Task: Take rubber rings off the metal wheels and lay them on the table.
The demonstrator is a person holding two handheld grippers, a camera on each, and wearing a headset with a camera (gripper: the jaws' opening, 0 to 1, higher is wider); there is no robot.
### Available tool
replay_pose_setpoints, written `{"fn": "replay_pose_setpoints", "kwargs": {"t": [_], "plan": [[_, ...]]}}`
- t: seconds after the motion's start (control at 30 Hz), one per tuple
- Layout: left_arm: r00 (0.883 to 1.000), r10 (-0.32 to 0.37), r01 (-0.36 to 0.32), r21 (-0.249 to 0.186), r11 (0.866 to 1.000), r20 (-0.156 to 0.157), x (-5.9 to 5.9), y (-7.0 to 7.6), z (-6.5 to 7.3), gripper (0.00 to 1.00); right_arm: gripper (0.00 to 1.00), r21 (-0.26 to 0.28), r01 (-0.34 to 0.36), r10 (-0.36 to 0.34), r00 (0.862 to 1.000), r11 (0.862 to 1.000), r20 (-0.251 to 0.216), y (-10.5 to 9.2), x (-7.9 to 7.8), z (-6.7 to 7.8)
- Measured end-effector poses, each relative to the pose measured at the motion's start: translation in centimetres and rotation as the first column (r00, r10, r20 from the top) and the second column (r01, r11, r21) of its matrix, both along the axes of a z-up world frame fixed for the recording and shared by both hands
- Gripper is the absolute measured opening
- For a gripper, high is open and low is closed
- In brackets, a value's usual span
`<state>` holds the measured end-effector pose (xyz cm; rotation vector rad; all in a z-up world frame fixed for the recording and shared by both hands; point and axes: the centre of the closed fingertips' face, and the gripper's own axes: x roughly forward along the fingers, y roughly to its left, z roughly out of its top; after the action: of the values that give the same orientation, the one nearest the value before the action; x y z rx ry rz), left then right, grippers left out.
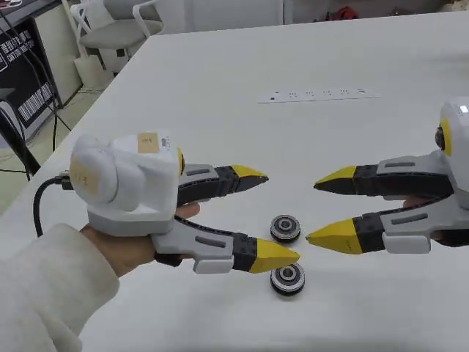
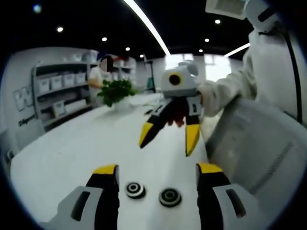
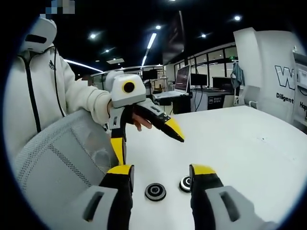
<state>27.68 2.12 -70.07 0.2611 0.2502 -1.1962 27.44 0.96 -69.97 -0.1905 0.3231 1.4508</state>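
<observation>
The left gripper [image 1: 280, 216] and the right gripper [image 1: 312, 210] face each other tip to tip above the white surface [image 1: 220, 95], both with jaws spread wide and holding nothing. Two metal wheels lie flat on the surface. One wheel [image 1: 285, 228] sits just below the gap between the two grippers' tips. The other wheel [image 1: 287, 279] lies just beyond the left gripper's nearer jaw. Each wears a dark rubber ring [image 1: 273, 229]. In the left gripper view, both wheels appear between its own jaws.
</observation>
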Motion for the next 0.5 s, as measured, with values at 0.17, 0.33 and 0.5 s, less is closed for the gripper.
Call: {"fn": "replay_pose_setpoints", "kwargs": {"t": [0.17, 0.33, 0.5], "plan": [[1.0, -0.002, 0.002, 0.0, 1.0, -0.021, -0.1, -0.1, -1.2, 0.61, 0.38, -0.027, -0.014, 0.014, 1.0, 1.0, -0.008, 0.2, -0.6, -1.6], [0.999, 0.004, -0.004, -0.001, 1.0, -0.042, -0.2, -0.2, -2.1, 0.56, 0.36, -0.095, -0.025, 0.025, 1.0, 0.995, -0.005, 0.2, -1.1, -4.1], [0.999, -0.008, 0.009, 0.012, 1.0, -0.052, -0.4, -0.5, -3.0, 0.51, 0.36, -0.13, -0.036, 0.035, 0.999, 0.991, -0.01, 0.3, -1.5, -5.5]]}}
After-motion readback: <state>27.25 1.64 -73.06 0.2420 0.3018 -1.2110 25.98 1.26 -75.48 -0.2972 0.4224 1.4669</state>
